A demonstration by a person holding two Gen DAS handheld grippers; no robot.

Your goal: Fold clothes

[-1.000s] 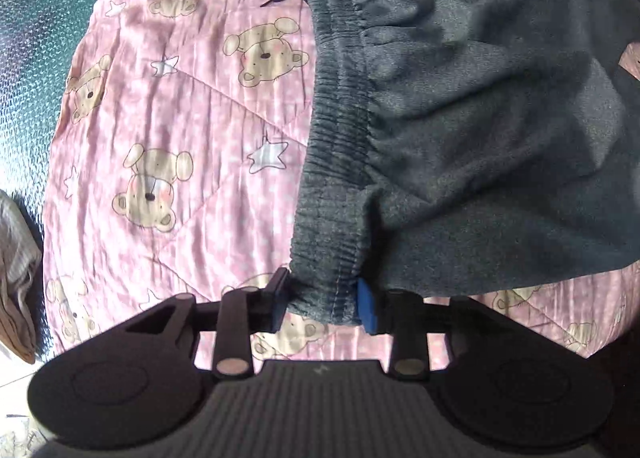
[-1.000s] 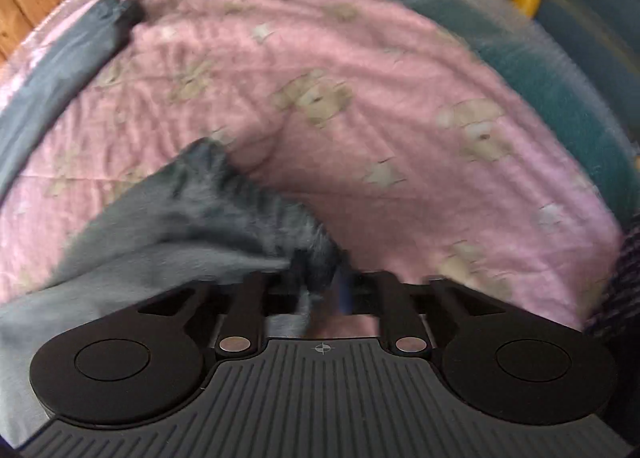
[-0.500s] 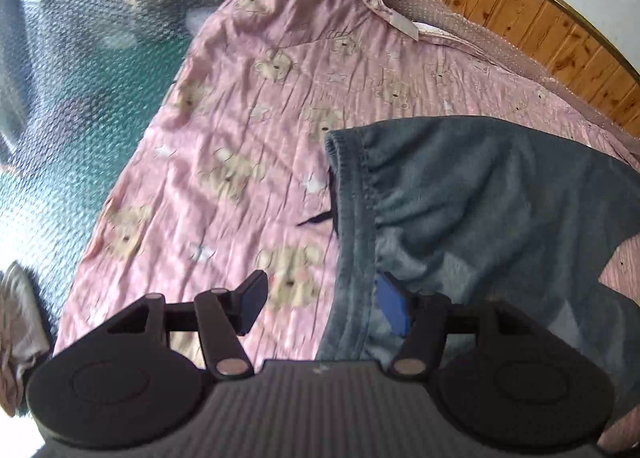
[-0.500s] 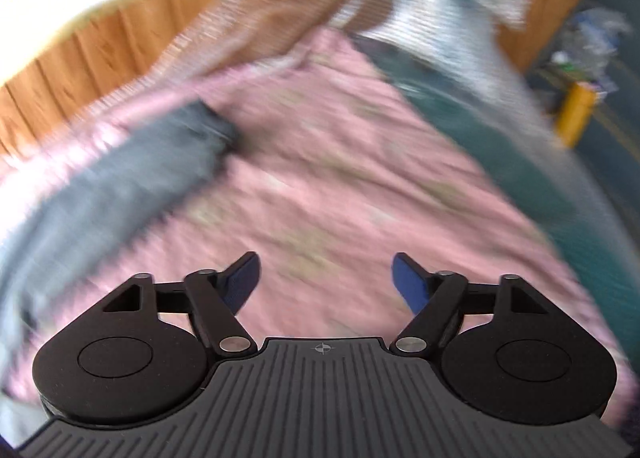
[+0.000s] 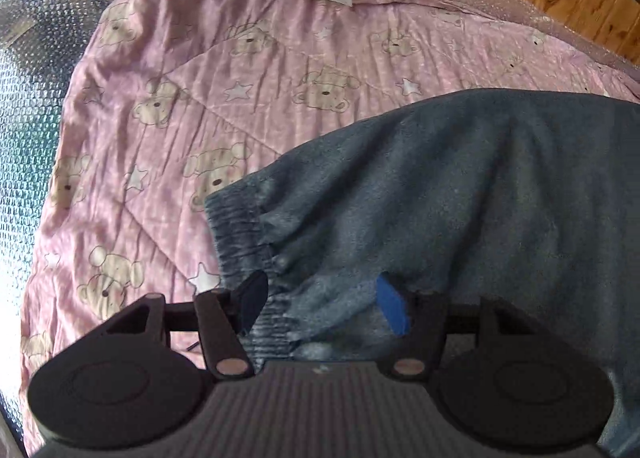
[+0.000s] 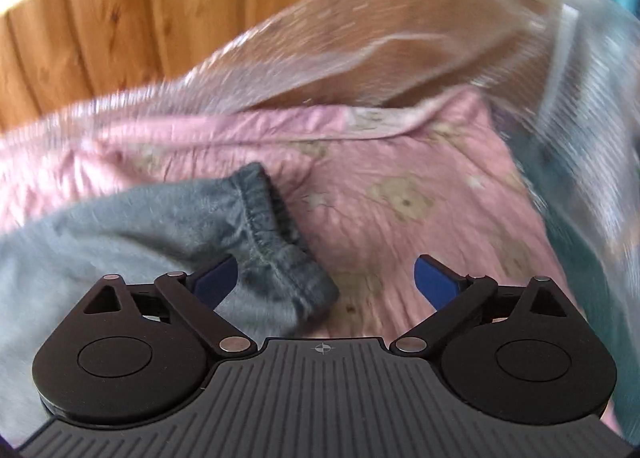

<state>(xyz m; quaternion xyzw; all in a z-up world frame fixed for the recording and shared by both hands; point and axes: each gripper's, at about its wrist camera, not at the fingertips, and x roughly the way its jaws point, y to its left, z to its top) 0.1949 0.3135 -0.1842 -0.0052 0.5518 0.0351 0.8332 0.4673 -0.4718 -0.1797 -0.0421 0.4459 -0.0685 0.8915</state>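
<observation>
Soft grey fleece trousers [image 5: 460,194], with ribbed, gathered cuffs, are spread on a crinkled pink bear-print quilt [image 5: 200,90] edged by bubble wrap [image 6: 360,42] and wood panelling [image 6: 120,18]. The left gripper [image 5: 320,298] is seen half-open, cloth lying loosely between its jaws. The right gripper [image 6: 326,278], just widened, is released beside a cuff [image 6: 276,234].

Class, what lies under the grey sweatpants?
The grey sweatpants lie on a pink teddy-bear quilt, visible all around them. Whatever sits directly beneath the fabric is covered and cannot be seen.

Pink bear-print quilt [image 5: 248,70] over bubble wrap [image 5: 24,106], knotty wood-panelled wall [image 6: 120,18] behind, daylit.
</observation>
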